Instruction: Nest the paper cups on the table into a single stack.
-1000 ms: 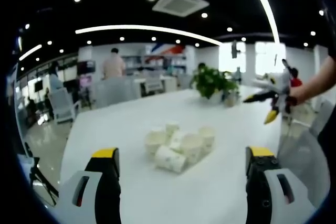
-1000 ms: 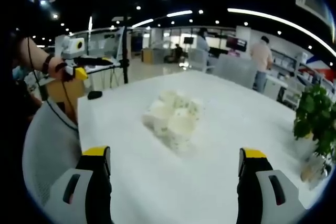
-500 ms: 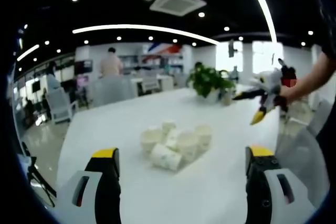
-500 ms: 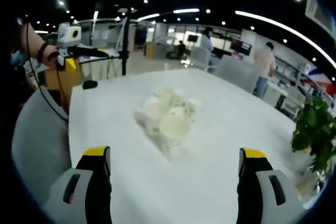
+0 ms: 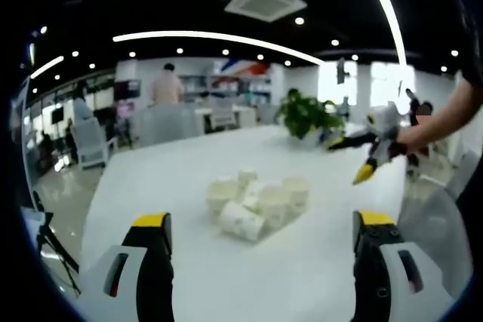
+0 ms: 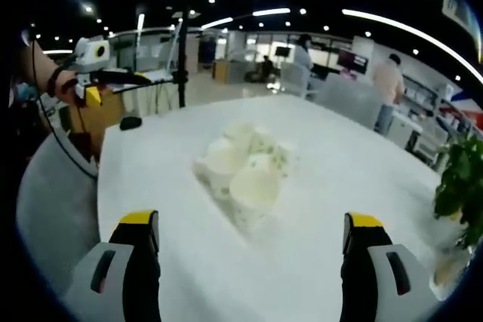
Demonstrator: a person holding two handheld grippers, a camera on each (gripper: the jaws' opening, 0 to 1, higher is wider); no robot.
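Several white paper cups (image 5: 256,200) cluster in the middle of a white table (image 5: 181,179); one lies on its side at the front, others stand. In the right gripper view the same cups (image 6: 243,170) sit ahead, blurred. My left gripper (image 5: 260,243) hovers above the near table edge, jaws wide apart, empty. My right gripper (image 6: 249,243) is likewise open and empty, short of the cups. The right gripper (image 5: 361,154) also appears at the right of the left gripper view, held by a hand, and the left gripper (image 6: 102,79) at the left of the right gripper view.
A potted green plant (image 5: 306,117) stands at the table's far end, also seen as the plant (image 6: 460,190) at right. A small dark object (image 6: 130,122) lies at a table corner. Office chairs (image 5: 162,122), a tripod pole (image 6: 182,65) and people stand beyond.
Both cameras shifted slightly. In the right gripper view the cups loom a little larger and closer. In the left gripper view the other gripper hangs a bit lower.
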